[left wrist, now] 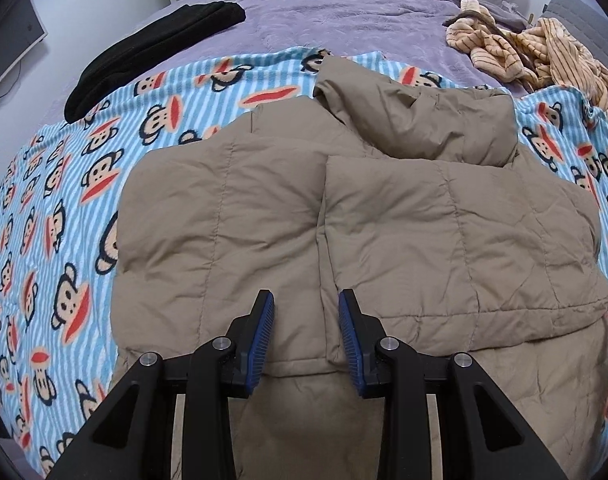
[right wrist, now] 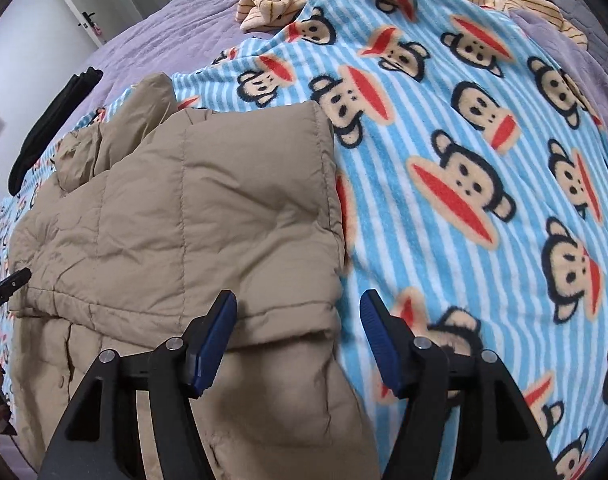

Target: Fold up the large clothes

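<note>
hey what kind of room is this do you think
Most likely a bedroom. A bed with a purple cover fills the view, a monkey-print blanket is spread over it, and a tan puffer jacket lies on top, with a door behind.

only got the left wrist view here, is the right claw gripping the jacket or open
Observer: Open. The right claw hangs over the right edge of the tan jacket, pads apart, nothing pinched.
Operator: where do its fingers sit
Observer: One finger is over the jacket, the other over the monkey blanket.
Operator: anything on the blanket that side
Observer: A beige striped garment is bunched at its far edge.
</note>
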Demonstrator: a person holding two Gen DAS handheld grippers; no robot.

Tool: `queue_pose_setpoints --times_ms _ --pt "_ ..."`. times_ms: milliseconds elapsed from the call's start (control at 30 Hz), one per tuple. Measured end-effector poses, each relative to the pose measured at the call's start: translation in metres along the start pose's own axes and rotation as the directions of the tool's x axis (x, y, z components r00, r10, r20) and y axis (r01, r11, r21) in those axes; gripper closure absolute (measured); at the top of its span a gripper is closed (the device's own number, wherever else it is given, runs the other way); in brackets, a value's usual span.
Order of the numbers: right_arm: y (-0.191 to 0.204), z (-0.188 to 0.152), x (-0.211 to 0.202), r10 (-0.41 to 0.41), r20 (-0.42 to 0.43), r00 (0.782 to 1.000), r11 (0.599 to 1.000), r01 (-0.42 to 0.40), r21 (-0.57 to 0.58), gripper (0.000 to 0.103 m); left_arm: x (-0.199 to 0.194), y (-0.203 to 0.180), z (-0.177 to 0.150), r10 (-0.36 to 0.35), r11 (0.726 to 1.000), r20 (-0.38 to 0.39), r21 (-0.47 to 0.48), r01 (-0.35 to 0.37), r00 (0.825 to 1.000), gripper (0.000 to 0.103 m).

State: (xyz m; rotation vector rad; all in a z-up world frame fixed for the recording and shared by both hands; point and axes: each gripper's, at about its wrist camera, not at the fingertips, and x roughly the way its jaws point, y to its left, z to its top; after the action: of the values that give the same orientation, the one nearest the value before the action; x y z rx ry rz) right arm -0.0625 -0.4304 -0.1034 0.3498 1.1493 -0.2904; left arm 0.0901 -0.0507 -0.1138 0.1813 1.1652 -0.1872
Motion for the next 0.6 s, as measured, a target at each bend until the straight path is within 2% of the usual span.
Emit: queue_pose_setpoints --times_ms 167,233,267,333,600 --pt "0.0 -0.02 -0.019 0.021 -0.014 1.0 0.999 -0.021 0.039 0.033 -0.011 -0.002 -0.015 0.0 1.0 -0.018 -0.005 0.0 1.0 0.067" --pt "0.004 -0.026 -0.022 0.028 -0.022 0.999 0.999 -0.027 0.03 0.032 -0.016 -0.003 -0.022 0.012 1.0 -0.018 -0.008 -0.012 1.0 0.026" --pt "0.006 -0.029 -0.023 0.035 -0.028 0.999 0.999 -0.034 0.026 0.031 -0.02 -0.003 -0.025 0.028 0.999 -0.007 -0.018 -0.028 1.0 0.0" --pt "0.009 -0.035 -0.026 0.05 -0.039 0.998 0.999 -0.049 0.024 0.029 -0.031 -0.004 -0.033 0.042 0.999 0.033 -0.022 -0.041 0.999 0.0" --pt "0.021 -0.052 -0.032 0.11 -0.061 0.992 0.994 -0.109 0.023 0.028 -0.042 -0.002 -0.061 0.088 0.995 -0.001 -0.04 -0.088 0.996 0.0"
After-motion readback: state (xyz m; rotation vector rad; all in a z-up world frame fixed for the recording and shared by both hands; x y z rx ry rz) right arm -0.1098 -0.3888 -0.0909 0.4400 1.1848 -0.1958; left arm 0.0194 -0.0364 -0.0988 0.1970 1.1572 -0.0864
